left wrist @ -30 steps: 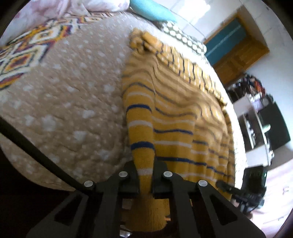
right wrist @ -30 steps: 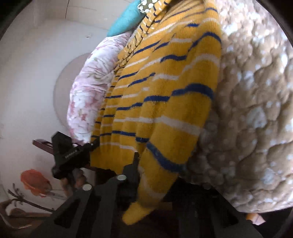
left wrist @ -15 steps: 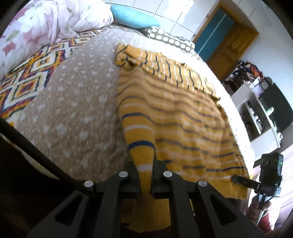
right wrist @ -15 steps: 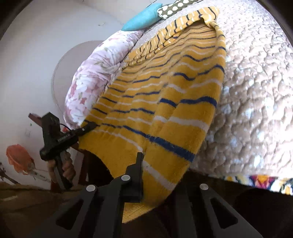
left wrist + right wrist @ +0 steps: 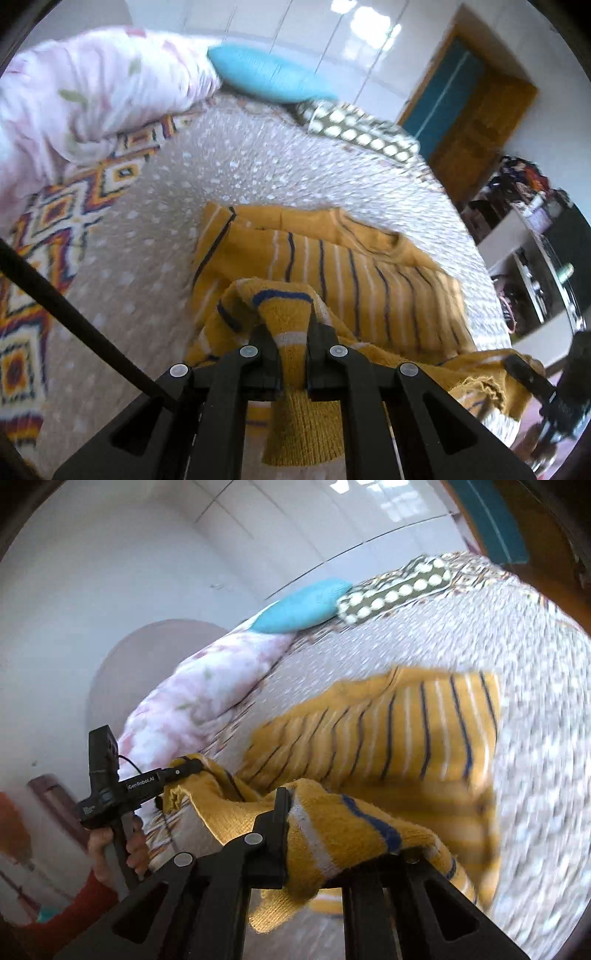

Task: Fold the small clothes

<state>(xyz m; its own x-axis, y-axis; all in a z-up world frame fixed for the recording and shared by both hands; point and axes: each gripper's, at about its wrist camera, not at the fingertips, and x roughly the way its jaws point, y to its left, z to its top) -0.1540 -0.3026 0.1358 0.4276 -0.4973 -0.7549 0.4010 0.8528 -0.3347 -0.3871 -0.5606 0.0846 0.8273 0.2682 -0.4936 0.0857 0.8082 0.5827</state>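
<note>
- Two black two-finger grippers each clamp a corner of one mustard-yellow knitted sweater with navy and white stripes [image 5: 354, 291], which lies on a beige quilted bedspread with white dots [image 5: 147, 266].
- Left gripper [image 5: 293, 334] has its jaws closed on a thick fold of the knit, with fabric hanging down between them toward the camera.
- Right gripper [image 5: 332, 834] is clamped on another bunched corner; the knit drapes over its right finger and hides it.
- Between both grippers the lifted near edge sags, while the far part of the sweater lies flat on the bedspread.
- Beyond it, at the head of the bed, sit a turquoise pillow [image 5: 266, 77], a green cushion with cream polka dots [image 5: 362, 133] and a pink floral duvet [image 5: 85, 92].
- Seen from the right wrist, the person's hand [image 5: 118, 843] grips the left tool's handle.
</note>
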